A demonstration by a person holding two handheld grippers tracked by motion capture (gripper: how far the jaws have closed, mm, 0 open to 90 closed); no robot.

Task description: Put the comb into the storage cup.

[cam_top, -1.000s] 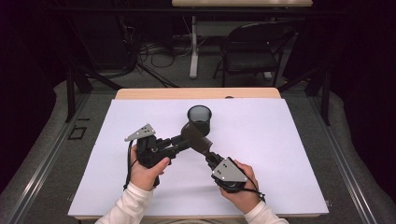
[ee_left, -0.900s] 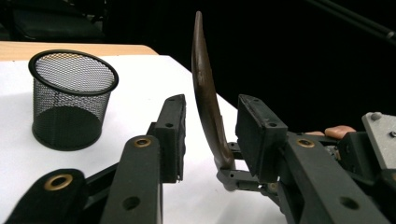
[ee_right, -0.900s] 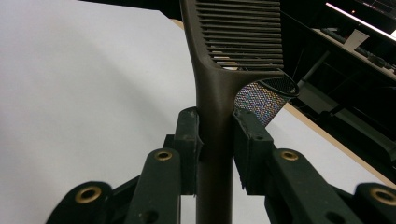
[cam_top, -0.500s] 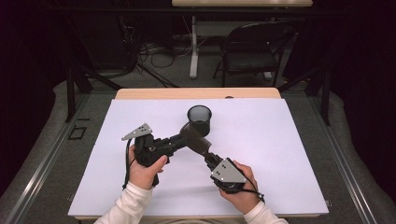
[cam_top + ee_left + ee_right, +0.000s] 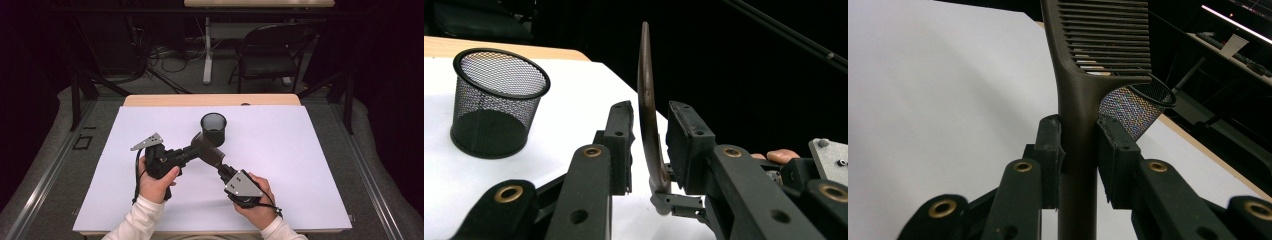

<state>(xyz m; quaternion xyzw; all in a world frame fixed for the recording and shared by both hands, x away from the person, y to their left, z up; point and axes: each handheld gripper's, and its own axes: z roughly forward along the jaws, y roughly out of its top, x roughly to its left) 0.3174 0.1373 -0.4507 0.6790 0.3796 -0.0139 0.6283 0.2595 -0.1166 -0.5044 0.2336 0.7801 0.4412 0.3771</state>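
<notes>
Mid-frame, the right gripper [image 5: 220, 169] clamps the brown comb [image 5: 1083, 100] by its handle; the left gripper [image 5: 649, 145], fingers closing around it without touching, takes over. Mesh cup [image 5: 213, 128] waits empty behind.

Brown slotted spatula [image 5: 1083, 100] held above white table, just beside black mesh cup [image 5: 213, 128], upright.

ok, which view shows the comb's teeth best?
Right gripper view: the comb faces the camera, teeth in rows above the handle. The left gripper view shows it edge-on, a thin curved strip. In the high view it is a dark shape.
</notes>
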